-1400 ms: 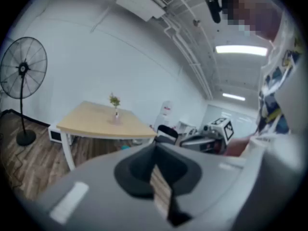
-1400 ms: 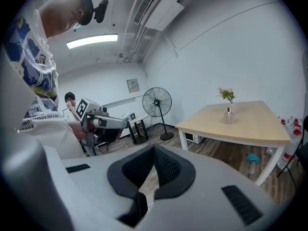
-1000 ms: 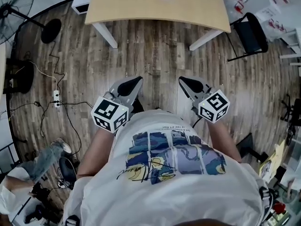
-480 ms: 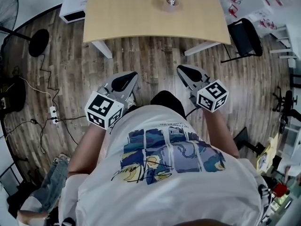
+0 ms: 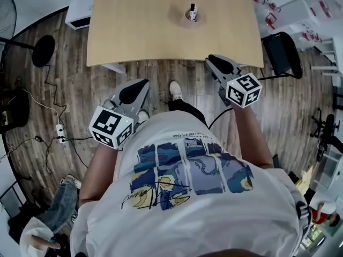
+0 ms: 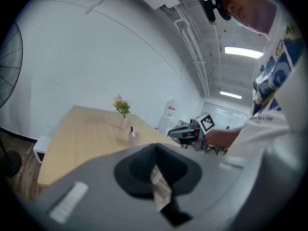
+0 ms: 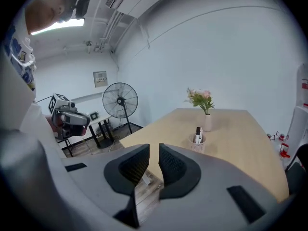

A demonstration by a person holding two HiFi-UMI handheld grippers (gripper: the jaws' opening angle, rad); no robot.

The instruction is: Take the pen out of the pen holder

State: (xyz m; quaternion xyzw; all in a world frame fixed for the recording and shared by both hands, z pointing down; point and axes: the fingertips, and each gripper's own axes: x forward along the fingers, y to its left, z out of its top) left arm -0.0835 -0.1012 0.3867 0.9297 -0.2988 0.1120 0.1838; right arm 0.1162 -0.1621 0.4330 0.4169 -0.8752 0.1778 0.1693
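The pen holder (image 5: pixel 192 16) is a small pinkish cup on the wooden table (image 5: pixel 134 31), with a black-and-white pen (image 5: pixel 192 8) standing upright in it. The right gripper view shows the same pen holder (image 7: pixel 197 141) and pen (image 7: pixel 198 132) well ahead of the jaws. My right gripper (image 5: pixel 214 61) hovers at the table's near edge. Its jaws have just been opening, and in its own view the right gripper (image 7: pixel 154 150) shows a narrow gap with nothing in it. My left gripper (image 5: pixel 140 85) is over the floor short of the table, its tips meeting, empty.
A vase of flowers (image 7: pixel 207 121) stands just behind the holder. A black chair (image 5: pixel 281 47) sits off the table's right corner. A standing fan (image 7: pixel 120 100), a white box (image 5: pixel 80 12) and floor cables (image 5: pixel 59 130) lie to the left. My shoe (image 5: pixel 175 90) steps between the grippers.
The table and pen holder have come nearer and lower in the head view as I walk forward. Both grippers advanced with me; the right one now reaches the table's edge.
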